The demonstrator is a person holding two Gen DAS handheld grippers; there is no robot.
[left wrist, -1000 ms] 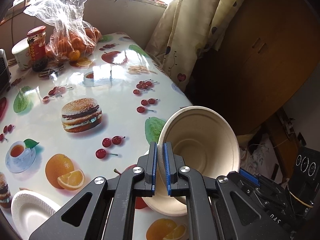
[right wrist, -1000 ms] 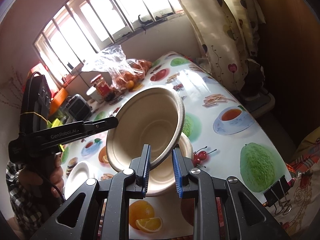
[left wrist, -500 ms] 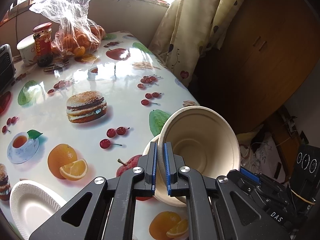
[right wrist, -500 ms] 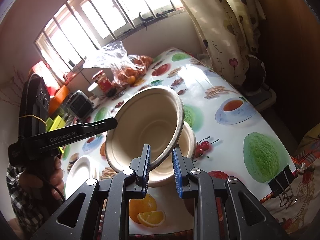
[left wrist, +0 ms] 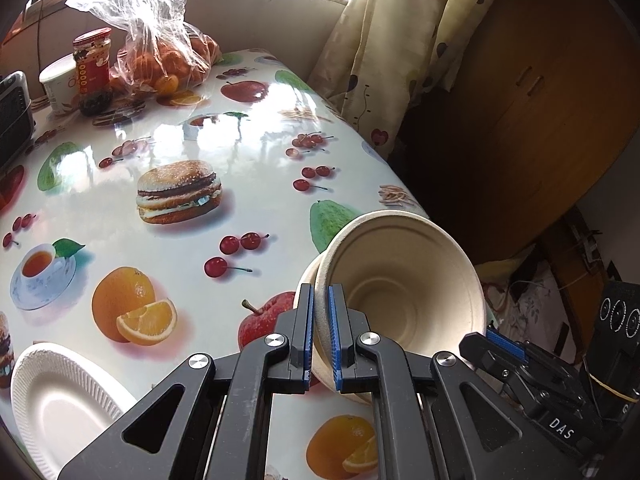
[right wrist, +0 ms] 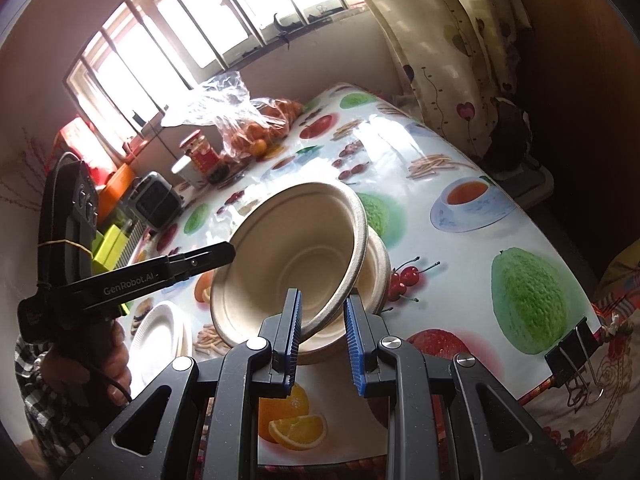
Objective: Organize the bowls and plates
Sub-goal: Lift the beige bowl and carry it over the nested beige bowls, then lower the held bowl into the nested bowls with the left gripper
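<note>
A beige paper bowl (left wrist: 400, 280) (right wrist: 296, 256) hangs tilted just above a second beige bowl (left wrist: 307, 280) (right wrist: 378, 264) that sits on the fruit-print table (left wrist: 168, 248). My left gripper (left wrist: 319, 292) is shut on the tilted bowl's near rim; in the right wrist view its tip (right wrist: 228, 250) meets the bowl's left side. My right gripper (right wrist: 322, 300) is shut on the opposite rim, which passes between its blue pads (right wrist: 294, 320); one pad (left wrist: 504, 342) shows in the left wrist view. A stack of white paper plates (left wrist: 60, 396) (right wrist: 160, 328) lies to the left.
At the table's far end stand a bag of oranges (left wrist: 160, 60), a red-lidded jar (left wrist: 92, 64), a white tub (left wrist: 58, 84) and a black appliance (right wrist: 156, 200). A curtain (left wrist: 380, 40) hangs past the right edge. A binder clip (right wrist: 572, 352) grips the tablecloth. A person's hand (right wrist: 116, 360) holds the left gripper.
The held bowl has sunk a little toward the bowl on the table, and more of the white plates shows at the left. Both grips are unchanged.
</note>
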